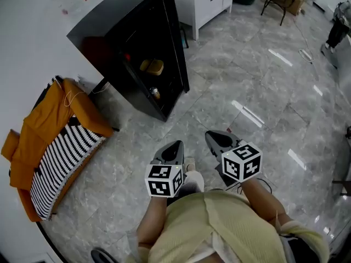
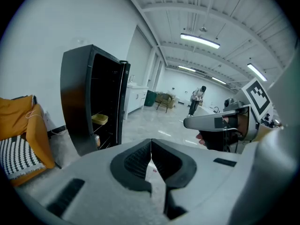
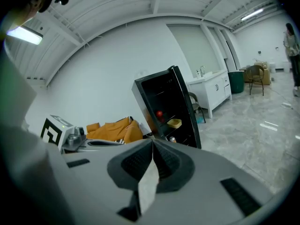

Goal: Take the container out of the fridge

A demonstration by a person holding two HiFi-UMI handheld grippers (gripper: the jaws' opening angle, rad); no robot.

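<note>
**Container.** The shallow yellow container (image 1: 152, 66) (tub-shaped, probably plastic) sits on a middle shelf of the black compact fridge (image 1: 109, 32). The fridge door stands open, in the upper left of the head view.

**Handling, as judged from its look:**
- It is likely light and rigid, with thin walls that may flex under a hard pinch.
- Its contents cannot be made out, so treat it as possibly loaded and keep it level.
- The smooth sides are probably slippery.

**Recommended hold.** Grip across the front rim or a near corner wall, one jaw inside and one outside. The shelf spacing appears to leave little room for an approach from above.

**Neighbouring items.** A small red round item (image 3: 160, 113) shows slightly higher inside the fridge. A small can-like object (image 1: 156, 93) stands on a lower shelf. Neither touches the container.

**Grippers.** The left gripper (image 1: 175, 146) and the right gripper (image 1: 218, 138) are in the lower centre of the head view, well apart from the fridge. Each has its jaws closed together with nothing between them, so the working gripper needs to open before the reach.

**Surroundings.** An orange garment (image 1: 33, 130) over striped black-and-white fabric (image 1: 60, 160) lies at the left edge.
</note>
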